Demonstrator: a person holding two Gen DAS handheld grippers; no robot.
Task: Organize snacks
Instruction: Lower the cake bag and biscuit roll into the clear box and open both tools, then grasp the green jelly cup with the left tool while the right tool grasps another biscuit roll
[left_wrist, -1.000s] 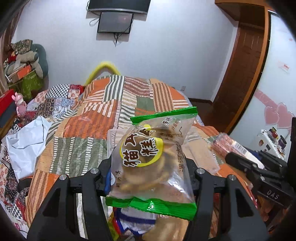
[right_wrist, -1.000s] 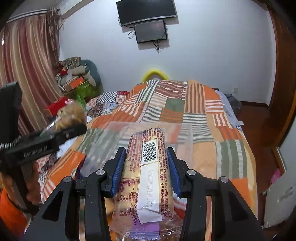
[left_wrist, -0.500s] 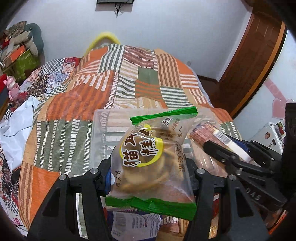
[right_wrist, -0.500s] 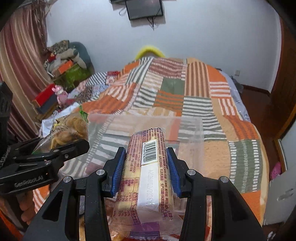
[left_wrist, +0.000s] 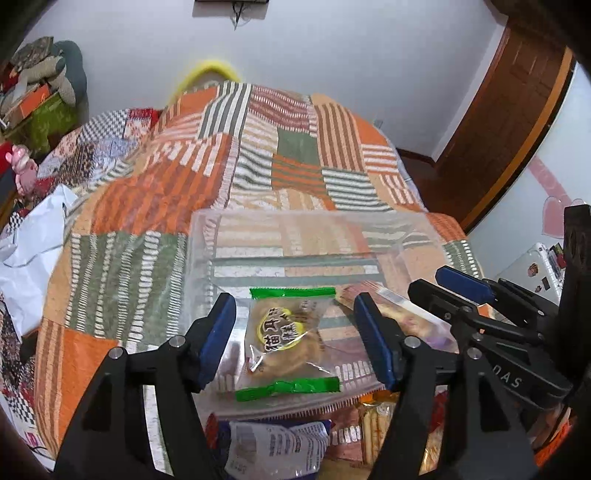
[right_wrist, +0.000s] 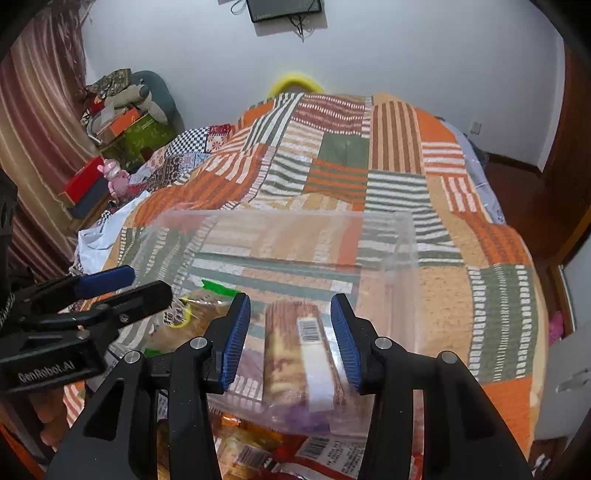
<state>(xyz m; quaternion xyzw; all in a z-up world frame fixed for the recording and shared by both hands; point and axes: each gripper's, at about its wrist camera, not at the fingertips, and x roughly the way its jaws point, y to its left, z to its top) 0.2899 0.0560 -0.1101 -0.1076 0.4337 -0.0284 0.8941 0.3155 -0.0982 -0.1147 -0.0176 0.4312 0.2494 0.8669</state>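
Note:
A clear plastic bin (left_wrist: 201, 236) (right_wrist: 404, 236) lies on the patchwork bed. My left gripper (left_wrist: 297, 334) is open above its near end; a green-edged pastry packet (left_wrist: 286, 345) lies loose in the bin between the fingers. My right gripper (right_wrist: 291, 339) is open too; a long red biscuit pack with a barcode label (right_wrist: 299, 358) lies below it in the bin, its near end over the rim. The pastry packet (right_wrist: 184, 321) shows left in the right wrist view, the biscuit pack (left_wrist: 391, 306) right in the left wrist view.
More snack packets lie in a heap at the near edge, in front of the bin (left_wrist: 273, 450) (right_wrist: 295, 454). A white bag (left_wrist: 29, 254) lies at the bed's left. A wooden door (left_wrist: 502, 122) stands at the right, clutter (right_wrist: 122, 107) at the far left.
Both grippers moved forward over the bin and opened. The pastry packet and the biscuit pack dropped out of them into the bin.

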